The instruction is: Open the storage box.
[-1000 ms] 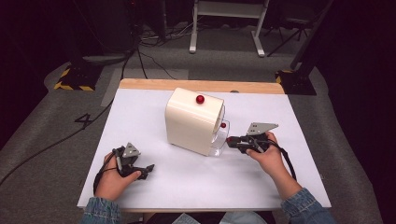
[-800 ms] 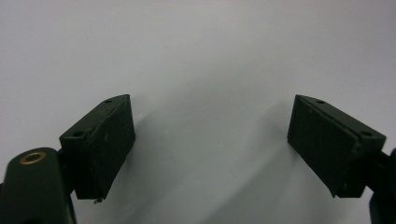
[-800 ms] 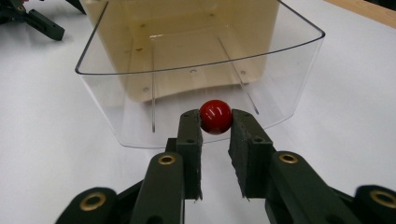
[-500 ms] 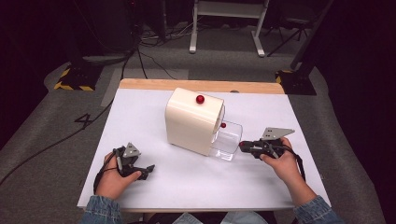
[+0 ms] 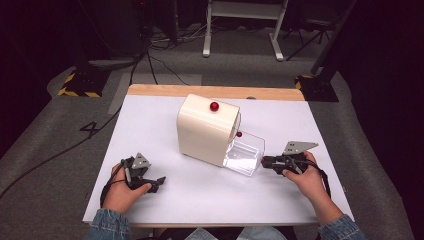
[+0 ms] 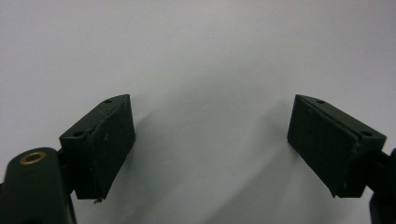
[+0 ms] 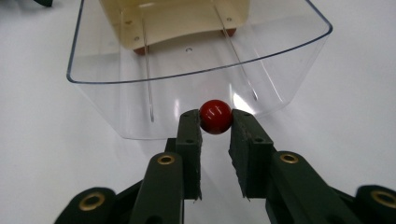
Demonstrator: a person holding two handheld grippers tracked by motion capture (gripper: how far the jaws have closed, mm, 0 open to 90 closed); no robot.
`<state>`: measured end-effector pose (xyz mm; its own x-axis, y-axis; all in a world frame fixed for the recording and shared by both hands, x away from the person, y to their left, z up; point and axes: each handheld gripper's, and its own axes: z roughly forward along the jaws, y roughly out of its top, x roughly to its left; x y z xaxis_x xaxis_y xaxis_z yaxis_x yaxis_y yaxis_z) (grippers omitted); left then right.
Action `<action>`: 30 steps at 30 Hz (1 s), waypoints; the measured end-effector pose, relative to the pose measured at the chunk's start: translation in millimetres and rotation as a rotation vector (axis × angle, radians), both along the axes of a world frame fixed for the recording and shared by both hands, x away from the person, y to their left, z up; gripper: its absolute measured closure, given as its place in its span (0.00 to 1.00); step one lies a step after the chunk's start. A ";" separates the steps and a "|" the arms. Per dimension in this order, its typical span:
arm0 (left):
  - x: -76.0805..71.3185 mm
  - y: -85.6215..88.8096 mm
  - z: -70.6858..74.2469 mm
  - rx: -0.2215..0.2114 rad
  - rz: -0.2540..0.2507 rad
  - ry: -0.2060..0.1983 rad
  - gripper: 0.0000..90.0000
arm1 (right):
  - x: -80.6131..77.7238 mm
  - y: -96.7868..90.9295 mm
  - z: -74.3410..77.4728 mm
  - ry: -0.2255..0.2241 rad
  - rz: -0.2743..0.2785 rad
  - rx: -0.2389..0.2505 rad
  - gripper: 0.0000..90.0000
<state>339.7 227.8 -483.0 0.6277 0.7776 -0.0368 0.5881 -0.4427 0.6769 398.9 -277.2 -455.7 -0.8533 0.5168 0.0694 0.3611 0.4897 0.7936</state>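
- Nearest the person, the left hand (image 5: 120,192) rests on the white table (image 5: 150,130) at its front left, holding the left gripper (image 5: 159,181), which points right across the bare surface.
- In the left gripper view its two black jaws stand wide apart with nothing between them, only the white tabletop beyond.
- At the front right, the right hand (image 5: 309,179) holds the right gripper (image 5: 263,161) just above the table, pointing left toward a clear plastic drawer (image 5: 245,155).
- In the right gripper view the jaws are drawn in on a small red ball knob (image 7: 215,116) on the drawer's front wall; the knob sits between the two pads (image 7: 189,135), touching both.
- The clear plastic drawer (image 7: 196,70) is pulled out from the right-hand side of a cream box (image 5: 206,129) and looks empty; its inner end is inside the box.
- The cream box stands upright near the middle of the table, well apart from the left gripper.
- A second red ball knob (image 5: 214,106) sits on the box's top, and a smaller red knob (image 5: 239,134) shows on its right face above the drawer.
- Beyond the table's wooden far edge (image 5: 215,92) lie grey carpet, black cables (image 5: 150,55) and a white metal stand (image 5: 240,25).
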 end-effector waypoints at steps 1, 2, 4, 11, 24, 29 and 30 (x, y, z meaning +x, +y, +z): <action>-0.2 0.1 -0.1 0.002 -0.001 -0.003 0.17 | -0.1 0.0 -1.1 0.004 -0.002 -0.004 0.82; -0.3 0.0 -0.1 0.002 -0.001 -0.003 0.17 | 0.0 -0.4 -4.8 0.012 -0.003 -0.019 0.81; -0.3 0.0 -0.1 0.002 0.000 -0.003 0.17 | 0.2 -1.3 -7.8 0.011 -0.012 -0.037 0.78; 0.0 0.1 -0.1 0.000 -0.001 -0.001 0.17 | -0.8 -5.6 -10.4 0.025 -0.030 -0.074 0.65; 0.3 0.1 0.0 -0.004 0.001 0.004 0.17 | -10.2 -17.7 17.8 -0.024 -0.063 -0.015 0.57; 0.0 0.2 -0.1 0.000 -0.001 -0.002 0.17 | -7.2 -11.5 33.9 -0.053 -0.054 0.008 0.55; -0.3 0.1 -0.2 0.001 -0.001 -0.003 0.17 | -7.2 -11.5 33.9 -0.053 -0.054 0.008 0.55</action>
